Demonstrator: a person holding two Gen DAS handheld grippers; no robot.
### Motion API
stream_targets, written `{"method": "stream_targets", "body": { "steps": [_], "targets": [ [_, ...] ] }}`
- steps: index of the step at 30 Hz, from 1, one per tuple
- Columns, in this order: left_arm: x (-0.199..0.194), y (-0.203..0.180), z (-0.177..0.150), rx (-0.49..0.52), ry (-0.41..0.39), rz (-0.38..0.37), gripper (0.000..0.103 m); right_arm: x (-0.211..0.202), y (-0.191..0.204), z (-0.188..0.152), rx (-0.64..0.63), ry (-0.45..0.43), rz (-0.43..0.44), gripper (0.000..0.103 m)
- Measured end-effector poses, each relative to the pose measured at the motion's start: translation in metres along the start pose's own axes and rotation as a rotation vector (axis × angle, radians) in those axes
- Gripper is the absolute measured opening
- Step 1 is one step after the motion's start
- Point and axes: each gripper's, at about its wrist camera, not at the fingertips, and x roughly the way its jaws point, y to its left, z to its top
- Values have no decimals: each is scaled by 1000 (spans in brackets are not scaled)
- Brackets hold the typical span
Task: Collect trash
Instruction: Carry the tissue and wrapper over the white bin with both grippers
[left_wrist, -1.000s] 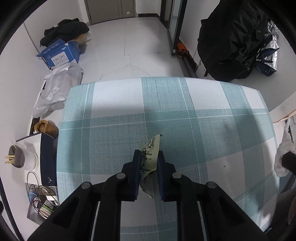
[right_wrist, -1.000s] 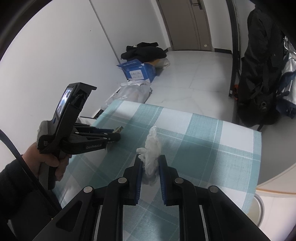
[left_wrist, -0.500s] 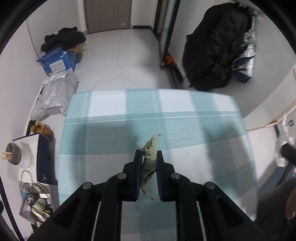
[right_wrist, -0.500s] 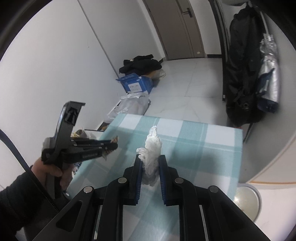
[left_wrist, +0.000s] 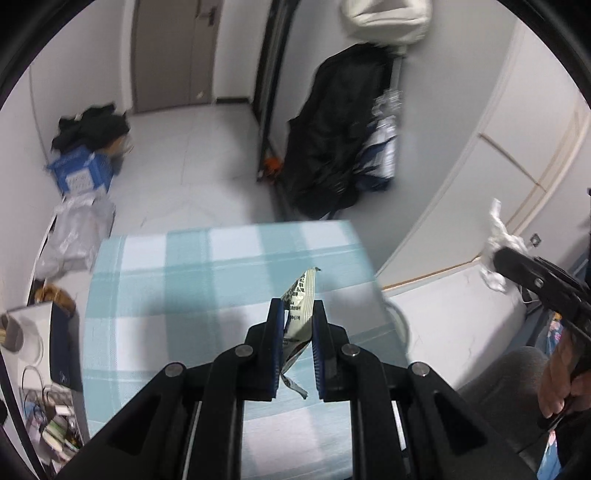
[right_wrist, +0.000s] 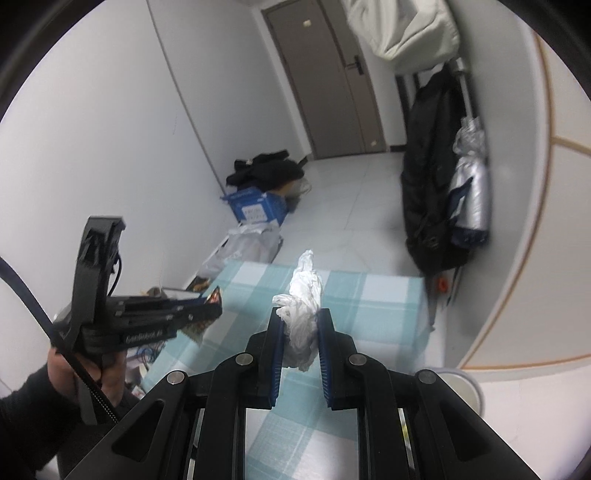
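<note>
Above the checked table (left_wrist: 221, 266), both grippers carry a piece of trash clear of the cloth. The left gripper (left_wrist: 298, 321) has its fingers (left_wrist: 276, 332) drawn narrow onto a printed wrapper (left_wrist: 301, 295): the wrapper stands between the blue pads, its upper end rising past the fingertips and a torn tail hanging below them. The right gripper (right_wrist: 301, 325) has its fingers (right_wrist: 276, 339) closed on a crumpled white tissue (right_wrist: 304, 291), which bulges between the pads and stands above the tips. In the left view the tissue (left_wrist: 496, 240) also shows at the right edge, at the tip of the other tool, near a person's hand (left_wrist: 557, 384).

Step in hand, as judged: transport, with the pick-up done for both pieces and no further trash visible on the table. A pale round rim (right_wrist: 469, 387) at the lower right, beside the table's edge, may be a bin; this cannot be told for certain.

The next move calls for carrying each piece over a receptacle, keeping the grip firm on the thin wrapper, and opening the fingers only once directly above the opening.
</note>
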Motion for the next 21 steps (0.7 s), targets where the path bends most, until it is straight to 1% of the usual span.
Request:
{"method": "stream_targets", "body": {
  "steps": [6,11,17,21],
  "targets": [
    [-11,-43,9,63,-43,-75,10,-47,-19,8,29,-62,-58,16],
    [-10,-77,23,110,-59,-138,10,-81,-46,12,64,-104,-128,16],
    [2,-111,33,164,-53,-188,10,-114,-89,8,117,-135,-227,16],
    [11,-129,39,187,-43,-218,10,-125,-117,0,155,-136,-273,16]
  ]
}}
